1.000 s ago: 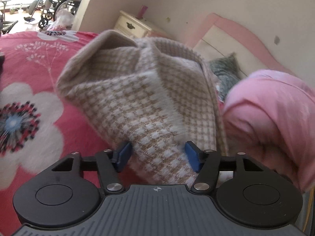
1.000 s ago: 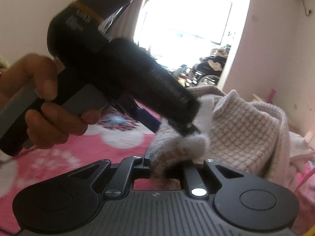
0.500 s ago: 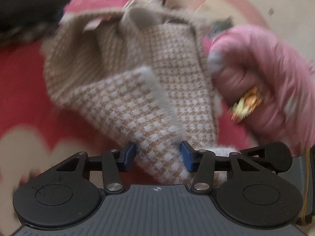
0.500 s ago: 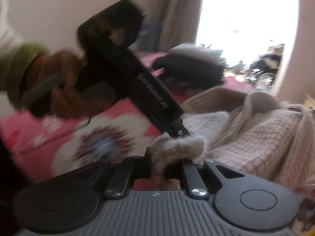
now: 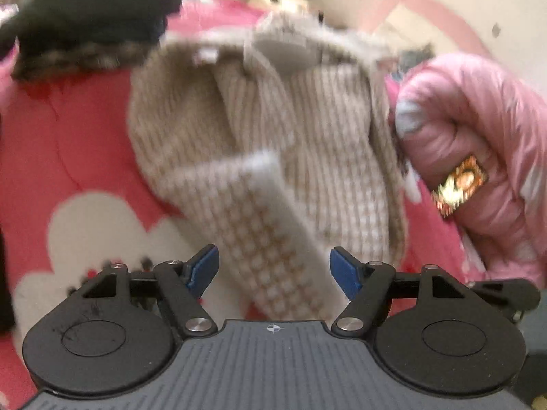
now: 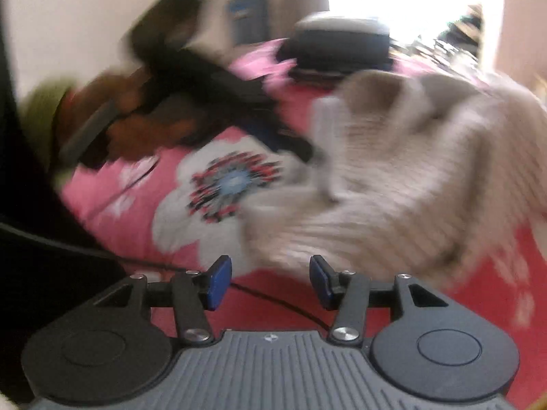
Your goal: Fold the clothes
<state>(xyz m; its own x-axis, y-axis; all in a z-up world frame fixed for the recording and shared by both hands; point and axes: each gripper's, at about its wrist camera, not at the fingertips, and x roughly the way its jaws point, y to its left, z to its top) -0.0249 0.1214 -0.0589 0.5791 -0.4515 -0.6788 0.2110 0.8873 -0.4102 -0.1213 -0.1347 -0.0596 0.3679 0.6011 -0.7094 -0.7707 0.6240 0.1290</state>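
Observation:
A beige houndstooth knit garment [image 5: 307, 130] lies crumpled on the pink floral bedspread [image 5: 75, 157]. One narrow strip of it runs back between the blue pads of my left gripper [image 5: 275, 270], whose jaws are opening and stand clear of the cloth on both sides. In the right wrist view the same garment [image 6: 393, 188] lies just beyond my right gripper [image 6: 270, 282]. Its jaws are opening too, with only bedspread and a thin cable between them. A hand [image 6: 136, 126] holds the left gripper [image 6: 294, 147] at the garment's left edge. Both views are blurred.
A pink puffy jacket [image 5: 471, 157] lies right of the garment. A stack of dark folded clothes [image 5: 92, 24] sits at the bed's far side, also in the right wrist view as the dark stack [image 6: 342, 48]. A black cable [image 6: 273, 300] crosses the bedspread near my right gripper.
My right gripper has let go of the fuzzy garment edge it was pinching. The left jaws have spread off the strip. The garment has come down onto the bedspread.

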